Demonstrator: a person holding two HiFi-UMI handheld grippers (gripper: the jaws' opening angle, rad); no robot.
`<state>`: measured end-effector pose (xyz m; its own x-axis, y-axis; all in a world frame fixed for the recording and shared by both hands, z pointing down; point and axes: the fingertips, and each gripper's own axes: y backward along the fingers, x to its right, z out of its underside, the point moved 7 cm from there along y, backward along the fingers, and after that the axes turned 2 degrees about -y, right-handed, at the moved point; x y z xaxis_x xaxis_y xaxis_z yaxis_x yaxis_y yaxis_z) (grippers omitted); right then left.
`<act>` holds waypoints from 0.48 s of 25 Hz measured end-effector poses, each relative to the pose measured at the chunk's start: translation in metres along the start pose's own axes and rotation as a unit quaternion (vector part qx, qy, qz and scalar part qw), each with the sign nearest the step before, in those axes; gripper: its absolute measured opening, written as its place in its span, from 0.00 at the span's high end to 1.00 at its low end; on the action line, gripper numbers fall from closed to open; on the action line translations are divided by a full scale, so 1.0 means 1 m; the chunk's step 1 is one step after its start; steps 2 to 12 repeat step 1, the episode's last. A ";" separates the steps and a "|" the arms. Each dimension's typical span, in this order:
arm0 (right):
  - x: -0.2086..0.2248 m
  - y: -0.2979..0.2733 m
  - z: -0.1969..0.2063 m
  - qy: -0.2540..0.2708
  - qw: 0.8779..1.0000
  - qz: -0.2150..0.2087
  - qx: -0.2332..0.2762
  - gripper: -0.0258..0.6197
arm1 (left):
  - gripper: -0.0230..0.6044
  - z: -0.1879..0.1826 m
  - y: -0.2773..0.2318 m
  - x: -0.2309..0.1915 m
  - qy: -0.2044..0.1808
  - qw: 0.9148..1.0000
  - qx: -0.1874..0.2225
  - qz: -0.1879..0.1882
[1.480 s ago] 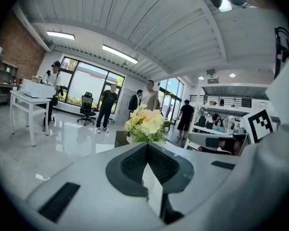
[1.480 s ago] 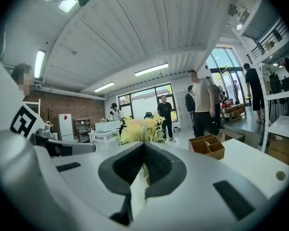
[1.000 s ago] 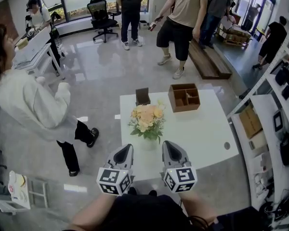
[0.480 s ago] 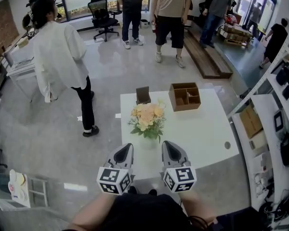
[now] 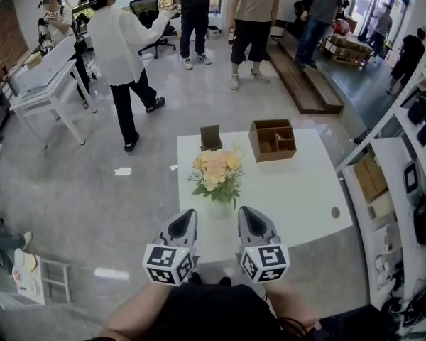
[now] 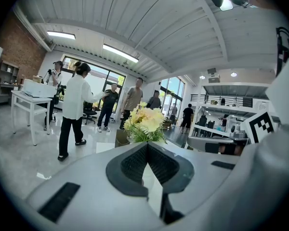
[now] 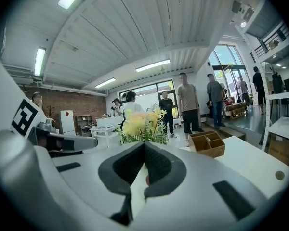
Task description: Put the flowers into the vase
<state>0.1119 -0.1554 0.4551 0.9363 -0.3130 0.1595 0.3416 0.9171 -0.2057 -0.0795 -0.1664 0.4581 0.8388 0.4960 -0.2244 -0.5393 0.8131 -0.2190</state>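
A bouquet of pale yellow and peach flowers (image 5: 216,173) with green leaves stands upright on the white table (image 5: 298,190). Its vase is almost hidden beneath the blooms. My left gripper (image 5: 187,216) and right gripper (image 5: 247,214) hover side by side over the table's near edge, just short of the bouquet. Both point at it and neither touches it. In the left gripper view the flowers (image 6: 144,124) rise right behind the left gripper (image 6: 147,146), whose jaws meet with nothing between them. The right gripper view has the flowers (image 7: 140,125) just past the right gripper (image 7: 144,144), likewise shut and empty.
A wooden box with compartments (image 5: 272,141) and a small dark box (image 5: 211,140) sit at the table's far edge. Several people stand on the floor beyond, one in a white coat (image 5: 125,45). Shelving (image 5: 405,183) runs along the right, and a white desk (image 5: 46,84) stands at the far left.
The person in the white coat has walked from beside the table's left to the far left of the room. Both grippers and the flowers stay where they were.
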 end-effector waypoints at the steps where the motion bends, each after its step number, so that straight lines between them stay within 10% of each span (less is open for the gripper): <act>1: 0.001 0.000 0.001 0.000 1.000 -0.001 -0.001 0.96 | 0.96 0.001 -0.001 0.000 0.000 1.000 0.000 0.000; 12: 0.001 0.000 0.001 0.000 1.000 -0.001 -0.001 0.96 | 0.96 0.001 -0.001 0.000 0.000 1.000 0.000 0.000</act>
